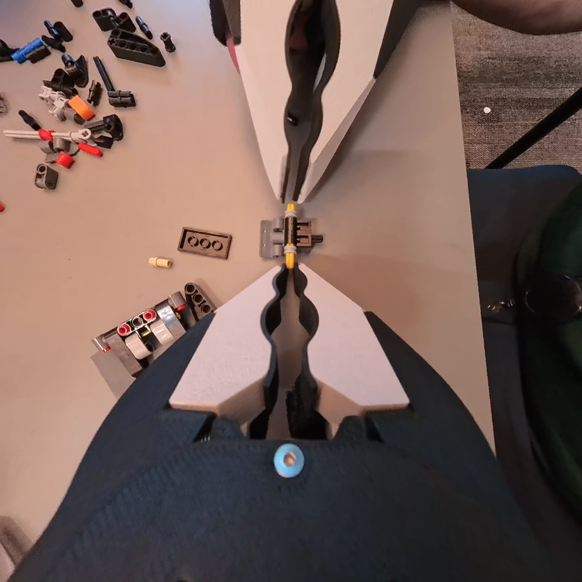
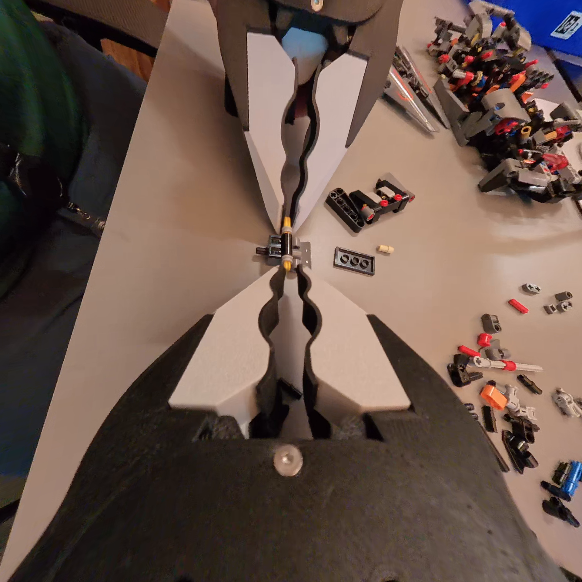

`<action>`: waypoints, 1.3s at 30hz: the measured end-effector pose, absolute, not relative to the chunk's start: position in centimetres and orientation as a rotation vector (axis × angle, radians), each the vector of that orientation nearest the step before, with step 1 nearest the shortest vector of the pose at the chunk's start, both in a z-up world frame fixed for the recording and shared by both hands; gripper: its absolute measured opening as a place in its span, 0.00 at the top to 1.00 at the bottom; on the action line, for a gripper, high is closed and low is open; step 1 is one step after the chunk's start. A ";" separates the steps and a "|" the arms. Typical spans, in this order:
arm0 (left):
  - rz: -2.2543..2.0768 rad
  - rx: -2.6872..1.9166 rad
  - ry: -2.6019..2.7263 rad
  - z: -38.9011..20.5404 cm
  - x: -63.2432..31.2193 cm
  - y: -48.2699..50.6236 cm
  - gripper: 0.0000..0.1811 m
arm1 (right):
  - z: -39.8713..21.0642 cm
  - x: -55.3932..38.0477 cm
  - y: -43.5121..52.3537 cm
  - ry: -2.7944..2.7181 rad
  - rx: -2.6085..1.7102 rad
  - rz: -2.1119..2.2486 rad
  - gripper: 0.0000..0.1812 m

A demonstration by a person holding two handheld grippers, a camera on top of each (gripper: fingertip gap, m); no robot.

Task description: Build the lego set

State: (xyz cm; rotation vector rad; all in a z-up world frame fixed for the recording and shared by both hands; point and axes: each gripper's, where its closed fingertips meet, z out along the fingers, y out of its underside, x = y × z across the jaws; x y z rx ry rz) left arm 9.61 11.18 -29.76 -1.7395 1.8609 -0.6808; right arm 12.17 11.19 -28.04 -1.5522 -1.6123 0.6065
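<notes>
The table [image 1: 393, 283] fills both views, a pale surface strewn with parts. Largest on it is the big half-built model [image 2: 504, 104], upper right of the right wrist view. Next down, the loose pile of black, red and grey pieces [image 1: 66, 104] sits upper left in the left wrist view. A smaller built block with red pins [image 1: 148, 333] lies lower left of centre there, then a black plate with three holes [image 1: 204, 243] and a tiny tan pin [image 1: 160, 262] just beside it.

At the centre of both frames is the small assembly [image 1: 288, 238]: a grey and black cluster threaded on a yellow axle [image 1: 290, 233]. The left gripper [image 1: 289, 267] comes in from the bottom of its own view, its tips pinched on the near yellow axle end. The right gripper [image 2: 288, 271] meets the opposite end; its tips look nearly closed at the axle tip, though whether they truly grip it I cannot tell.

The step in hand seems to be seating the bushes and cluster along the axle. The next move likely calls for a straight, even squeeze along the axle line, without twisting the small assembly off
</notes>
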 end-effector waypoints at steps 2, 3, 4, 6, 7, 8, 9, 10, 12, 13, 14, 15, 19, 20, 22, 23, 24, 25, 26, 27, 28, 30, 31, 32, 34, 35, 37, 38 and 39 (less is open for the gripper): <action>-0.689 -1.722 1.859 -29.6 9.8 11.1 0.99 | -28.2 12.0 11.1 -1.625 -1.544 0.595 1.00; -0.683 -1.722 1.870 -29.7 9.8 11.1 0.99 | -28.1 12.0 11.1 -1.624 -1.541 0.593 1.00; -0.675 -1.721 1.876 -29.7 9.8 11.2 0.99 | -28.1 12.0 11.1 -1.624 -1.540 0.594 1.00; -0.673 -1.716 1.877 -29.6 9.8 11.2 0.99 | -28.2 12.0 11.1 -1.625 -1.543 0.595 1.00; -0.659 -1.716 1.880 -29.6 9.8 11.2 0.99 | -28.2 12.0 11.1 -1.625 -1.542 0.593 1.00; -0.651 -1.711 1.880 -29.6 9.8 11.3 0.99 | -28.2 12.0 11.1 -1.626 -1.541 0.594 1.00; -0.659 -1.713 1.881 -29.6 9.8 11.3 0.99 | -28.2 12.0 11.1 -1.627 -1.543 0.596 1.00; -0.667 -1.718 1.877 -29.6 9.9 11.3 0.99 | -28.2 12.0 11.1 -1.627 -1.544 0.595 1.00; -0.672 -1.711 1.878 -29.6 10.0 11.3 0.99 | -28.2 12.0 11.0 -1.629 -1.542 0.597 1.00; -0.668 -1.713 1.883 -29.7 10.0 11.2 0.99 | -28.2 12.0 11.1 -1.626 -1.544 0.597 1.00; -0.664 -1.711 1.888 -29.8 10.1 11.2 0.99 | -28.1 12.0 11.1 -1.624 -1.543 0.596 1.00; -0.659 -1.707 1.893 -29.8 10.0 11.2 0.99 | -28.1 12.0 11.1 -1.624 -1.540 0.592 1.00; -0.636 -1.700 1.902 -29.8 10.0 11.2 0.99 | -28.1 11.9 11.1 -1.623 -1.538 0.586 1.00; -0.626 -1.697 1.903 -29.8 10.0 11.2 0.99 | -28.1 11.9 11.1 -1.623 -1.538 0.586 1.00; -0.617 -1.698 1.911 -29.8 10.0 11.2 0.99 | -28.1 11.8 11.1 -1.623 -1.538 0.585 1.00; -0.604 -1.692 1.910 -29.8 10.0 11.4 0.99 | -28.2 11.8 11.1 -1.624 -1.538 0.582 1.00; -0.599 -1.693 1.913 -29.8 10.0 11.4 0.99 | -28.2 11.8 11.1 -1.624 -1.538 0.582 1.00; -0.602 -1.698 1.919 -29.9 9.9 11.3 0.99 | -28.1 11.7 11.1 -1.624 -1.538 0.584 1.00; -0.600 -1.698 1.922 -29.9 9.9 11.3 0.99 | -28.1 11.7 11.1 -1.624 -1.538 0.582 1.00; -0.596 -1.695 1.922 -29.9 9.9 11.4 0.99 | -28.1 11.7 11.1 -1.624 -1.537 0.581 1.00; -0.598 -1.696 1.921 -29.9 9.9 11.4 0.99 | -28.1 11.7 11.1 -1.623 -1.538 0.582 1.00; -0.596 -1.694 1.923 -29.9 9.9 11.4 0.99 | -28.1 11.7 11.0 -1.624 -1.537 0.580 1.00; -0.593 -1.693 1.921 -29.9 10.0 11.4 0.99 | -28.1 11.7 11.0 -1.625 -1.538 0.582 1.00; -0.595 -1.692 1.919 -29.9 10.0 11.4 0.99 | -28.1 11.7 11.0 -1.625 -1.538 0.583 1.00; -0.604 -1.695 1.911 -29.9 10.0 11.4 1.00 | -28.1 11.6 11.0 -1.624 -1.538 0.581 1.00; -0.614 -1.698 1.908 -29.9 9.9 11.4 0.99 | -28.1 11.6 11.0 -1.624 -1.537 0.580 1.00; -0.615 -1.695 1.913 -29.9 10.0 11.4 0.99 | -28.1 11.5 11.0 -1.622 -1.537 0.580 1.00; -0.610 -1.694 1.918 -29.9 10.0 11.4 0.99 | -28.1 11.4 11.0 -1.622 -1.537 0.580 1.00; -0.605 -1.693 1.923 -29.9 10.0 11.4 1.00 | -28.1 11.4 11.0 -1.622 -1.537 0.582 1.00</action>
